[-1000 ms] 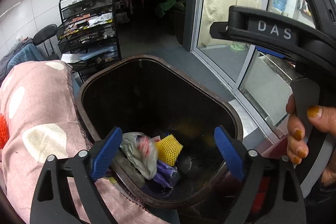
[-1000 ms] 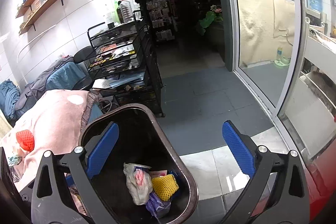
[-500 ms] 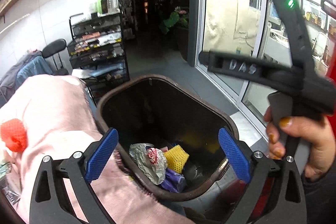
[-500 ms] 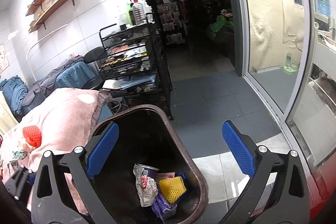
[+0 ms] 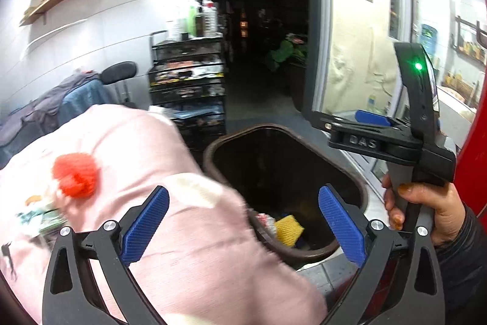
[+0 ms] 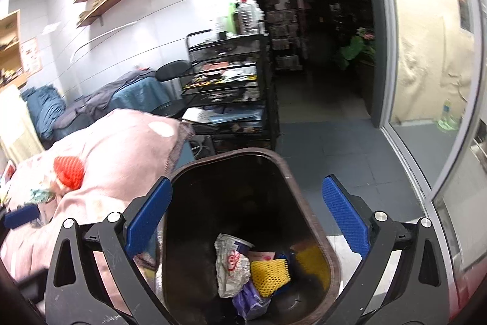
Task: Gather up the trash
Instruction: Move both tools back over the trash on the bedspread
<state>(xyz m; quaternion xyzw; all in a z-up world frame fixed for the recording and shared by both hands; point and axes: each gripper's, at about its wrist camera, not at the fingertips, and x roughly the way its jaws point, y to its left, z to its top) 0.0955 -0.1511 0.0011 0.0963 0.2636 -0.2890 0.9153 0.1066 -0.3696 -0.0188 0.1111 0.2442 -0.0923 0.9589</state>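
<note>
I am looking down at the pink cloth (image 5: 115, 148), the biggest thing before me, which is spreading from nine o'clock down to six o'clock under my left gripper (image 5: 243, 221). The brown bin (image 6: 304, 221) is standing just beside its edge, and it is filling the lower middle of the right wrist view, directly under my right gripper (image 6: 246, 218). Both grippers are hanging released, their blue pads spread wide with nothing between them. In the left wrist view the bin is sitting at about five o'clock from the left gripper's centre, partly tucked behind the cloth. The red foam net (image 5: 76, 175) is lying on the cloth at ten o'clock from the left gripper, well apart from its fingers. Inside the bin, the crumpled wrapper (image 6: 231, 267) is resting against the yellow foam net (image 6: 269, 273), with the purple wrapper (image 6: 249, 300) lying below them at six o'clock.
</note>
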